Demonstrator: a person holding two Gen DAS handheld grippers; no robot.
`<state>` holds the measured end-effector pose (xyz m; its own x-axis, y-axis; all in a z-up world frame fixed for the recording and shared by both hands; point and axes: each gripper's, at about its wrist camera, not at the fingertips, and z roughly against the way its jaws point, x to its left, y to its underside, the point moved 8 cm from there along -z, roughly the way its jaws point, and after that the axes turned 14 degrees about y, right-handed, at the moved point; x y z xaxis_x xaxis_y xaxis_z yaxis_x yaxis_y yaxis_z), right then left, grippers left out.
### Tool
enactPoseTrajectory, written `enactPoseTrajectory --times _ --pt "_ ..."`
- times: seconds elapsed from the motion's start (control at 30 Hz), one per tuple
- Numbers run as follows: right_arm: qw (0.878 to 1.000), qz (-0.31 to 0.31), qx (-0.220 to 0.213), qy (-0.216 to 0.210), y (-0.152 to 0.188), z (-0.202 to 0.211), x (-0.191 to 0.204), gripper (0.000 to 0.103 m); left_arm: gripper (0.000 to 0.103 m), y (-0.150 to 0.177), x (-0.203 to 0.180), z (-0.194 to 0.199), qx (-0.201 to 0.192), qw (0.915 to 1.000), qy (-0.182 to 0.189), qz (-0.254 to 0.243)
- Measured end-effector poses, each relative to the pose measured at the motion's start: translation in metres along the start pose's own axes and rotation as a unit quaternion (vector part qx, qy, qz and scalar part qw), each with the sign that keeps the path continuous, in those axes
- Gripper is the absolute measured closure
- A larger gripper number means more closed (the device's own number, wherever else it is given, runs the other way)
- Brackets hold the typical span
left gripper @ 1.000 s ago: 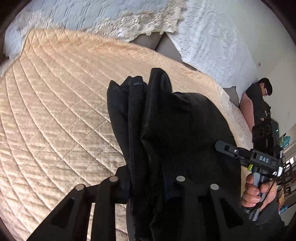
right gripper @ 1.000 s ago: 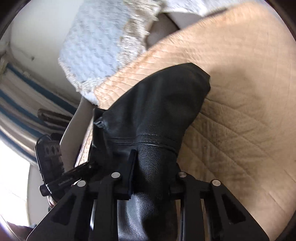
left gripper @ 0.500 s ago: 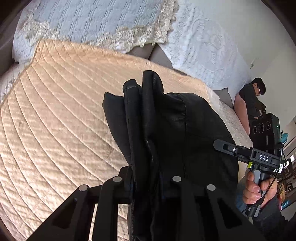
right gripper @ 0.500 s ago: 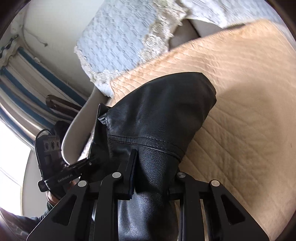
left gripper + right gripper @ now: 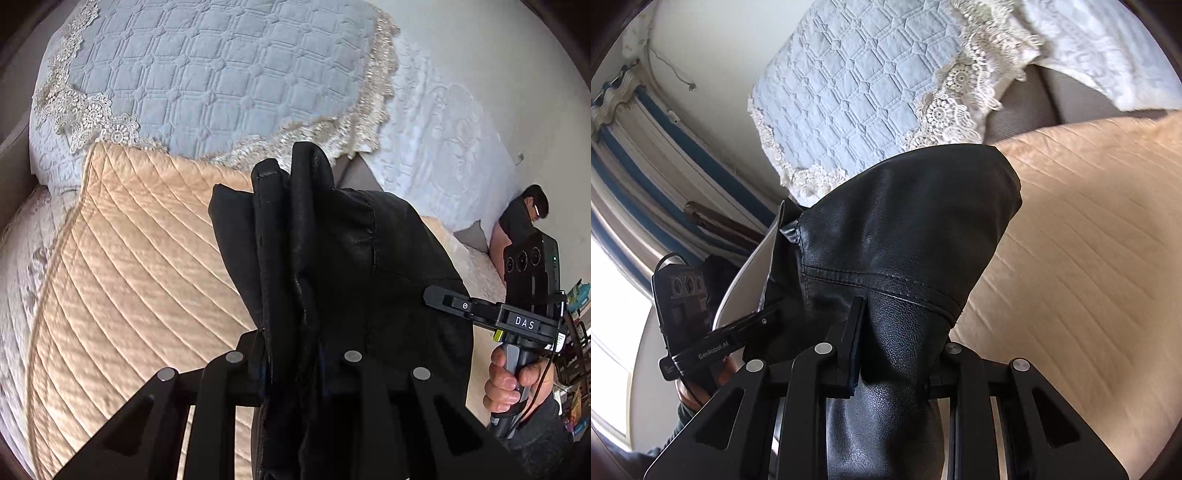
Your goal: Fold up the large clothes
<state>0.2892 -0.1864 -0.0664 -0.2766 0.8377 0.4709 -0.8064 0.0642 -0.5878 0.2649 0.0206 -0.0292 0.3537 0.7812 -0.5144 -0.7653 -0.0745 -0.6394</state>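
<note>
Your left gripper (image 5: 295, 354) is clamped on a bunched edge of the black leather garment (image 5: 332, 266); several folds of it stand up between the two fingers, and the jaws are drawn in close around that wad. Your right gripper (image 5: 892, 354) is likewise closed down on the garment (image 5: 905, 229), with a seamed panel of leather squeezed between its pads and bulging forward over them. The garment hangs between the two grippers, lifted above the peach quilted bedspread (image 5: 129, 277), with no part visibly resting on it.

In the left wrist view your right hand (image 5: 513, 384) shows at the right edge, wrapped round the handle of the other gripper, just beside the hanging leather. In the right wrist view the left gripper's body (image 5: 713, 343) shows at the lower left, close against the garment's edge.

Behind the bedspread lies a pale blue quilted cover with a lace border (image 5: 221, 74), and a white embossed cover (image 5: 443, 140) runs off to the right. Another person (image 5: 524, 221) sits at the far end of the bed, against the wall. No container or anything held in one can be made out.
</note>
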Motion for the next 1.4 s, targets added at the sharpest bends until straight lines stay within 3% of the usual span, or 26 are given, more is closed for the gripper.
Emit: enactPoseTrajectory --times 0.1,0.2,0.3,0.37,0.43,0.6,0.7,0.83,0.93,1.07,1.2,1.4 --pt "1.000 -0.003 0.009 0.001 -0.017 -0.028 -0.002 0.077 0.083 -0.017 0.025 -0.012 0.003 0.9999 -0.008 0.006" --pt "0.999 -0.015 0.028 0.016 -0.020 -0.062 -0.016 0.068 0.082 -0.023 0.054 -0.035 0.013 0.9996 -0.019 0.014" --pt "0.994 -0.020 0.059 0.094 -0.005 -0.102 -0.046 0.060 0.077 -0.008 0.095 -0.070 0.049 0.9968 -0.053 0.036" --pt "0.995 -0.033 0.055 0.078 0.000 -0.101 -0.051 0.054 0.070 0.007 0.115 -0.077 0.049 0.9953 -0.057 0.060" --pt "0.995 -0.028 0.041 0.087 0.001 -0.085 -0.054 0.053 0.068 0.013 0.114 -0.065 0.026 0.9963 -0.045 0.068" --pt "0.995 0.013 -0.003 0.095 -0.001 -0.043 -0.037 0.053 0.070 0.020 0.088 -0.020 -0.019 0.9976 -0.055 0.037" --pt "0.995 0.054 -0.008 0.087 0.011 -0.037 -0.013 0.053 0.070 0.022 0.064 -0.002 -0.041 0.9986 -0.030 0.016" --pt "0.987 0.109 0.040 0.115 0.048 -0.065 -0.004 0.062 0.071 0.059 0.062 -0.018 -0.007 0.9984 -0.056 0.001" --pt "0.983 0.120 0.044 0.132 0.053 -0.073 -0.009 0.062 0.070 0.072 0.070 -0.024 -0.009 0.9982 -0.058 0.012" --pt "0.982 0.130 0.021 0.135 0.031 -0.056 0.001 0.062 0.071 0.060 0.062 -0.010 -0.004 0.9979 -0.062 0.017" --pt "0.979 0.133 -0.013 0.154 -0.004 -0.057 0.002 0.062 0.071 0.012 0.048 0.001 -0.034 0.9967 -0.074 -0.009" --pt "0.977 0.109 -0.022 0.184 -0.062 -0.104 -0.006 0.062 0.071 -0.065 0.068 -0.062 -0.030 0.9931 -0.111 -0.023"
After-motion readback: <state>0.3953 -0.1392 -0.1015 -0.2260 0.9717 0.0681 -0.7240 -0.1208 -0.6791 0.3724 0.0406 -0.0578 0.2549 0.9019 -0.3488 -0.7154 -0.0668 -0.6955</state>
